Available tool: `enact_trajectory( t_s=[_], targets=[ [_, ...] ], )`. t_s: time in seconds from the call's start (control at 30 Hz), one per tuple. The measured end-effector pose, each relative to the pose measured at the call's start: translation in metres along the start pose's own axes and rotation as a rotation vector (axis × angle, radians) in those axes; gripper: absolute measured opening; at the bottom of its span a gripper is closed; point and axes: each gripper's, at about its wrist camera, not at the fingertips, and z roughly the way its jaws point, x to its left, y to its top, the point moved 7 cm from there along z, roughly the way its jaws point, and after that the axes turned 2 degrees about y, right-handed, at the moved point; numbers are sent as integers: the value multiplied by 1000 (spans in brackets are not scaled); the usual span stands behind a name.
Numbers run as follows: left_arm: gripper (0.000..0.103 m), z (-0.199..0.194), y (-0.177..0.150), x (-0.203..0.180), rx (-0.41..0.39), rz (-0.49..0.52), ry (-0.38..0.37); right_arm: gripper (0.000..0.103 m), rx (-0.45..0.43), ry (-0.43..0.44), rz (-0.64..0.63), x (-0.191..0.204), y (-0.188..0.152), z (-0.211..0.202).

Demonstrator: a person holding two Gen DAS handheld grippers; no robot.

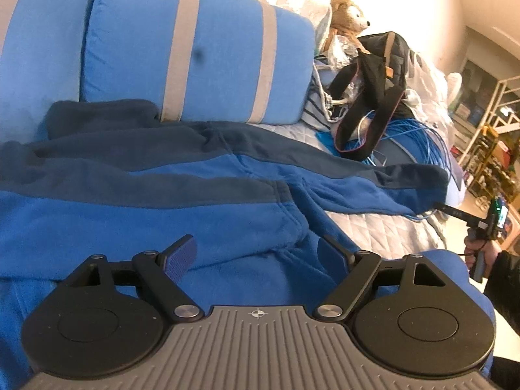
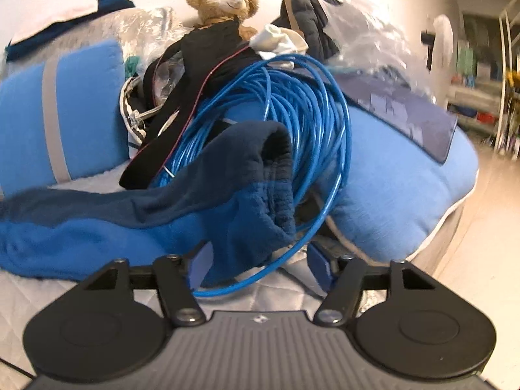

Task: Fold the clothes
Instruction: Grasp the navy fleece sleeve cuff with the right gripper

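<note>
A blue fleece top [image 1: 136, 214] with navy panels lies spread across the quilted bed cover [image 1: 373, 227]. My left gripper [image 1: 256, 253] hovers just over its near hem, open, with the fabric below its fingers and nothing pinched. One sleeve stretches right to a cuff [image 1: 435, 191]. In the right wrist view that navy-and-blue cuff [image 2: 260, 208] sits between the fingers of my right gripper [image 2: 260, 263]. The left pad [image 2: 200, 261] is against the fleece and the right pad [image 2: 317, 261] stands apart from it, so the gripper is open. A hand [image 1: 477, 253] holds the right gripper at the bed's edge.
A coil of blue cable [image 2: 302, 123] lies under and behind the cuff, with one loop crossing between the right fingers. Blue striped cushions [image 1: 195, 48], a teddy bear [image 2: 224, 3], a black bag [image 1: 383, 71] and plastic bags [image 2: 367, 32] crowd the back. The floor [image 2: 481, 221] drops off at the right.
</note>
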Motion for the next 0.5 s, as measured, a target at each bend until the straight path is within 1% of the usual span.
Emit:
enact_trajectory(
  t_s=[0.13, 0.27, 0.3, 0.33, 0.37, 0.4, 0.5],
  targets=[
    [82, -2, 2, 4, -18, -24, -1, 54, -3, -14, -20, -1, 2, 6],
    [82, -1, 2, 5, -17, -36, -6, 54, -1, -23, -19, -4, 5, 11],
    [82, 0, 2, 4, -16, -36, -6, 50, 4, -22, -11, -5, 7, 14],
    [82, 0, 1, 4, -15, -35, -7, 44, 10, -16, 3, -7, 8, 16],
    [82, 0, 1, 4, -15, -35, -8, 41, 13, -14, 9, -7, 9, 17],
    [82, 0, 1, 3, -15, -34, -8, 35, 16, -15, 11, -7, 10, 18],
    [82, 0, 1, 4, -18, -33, -10, 28, 22, -19, 4, -4, 15, 16]
  ],
)
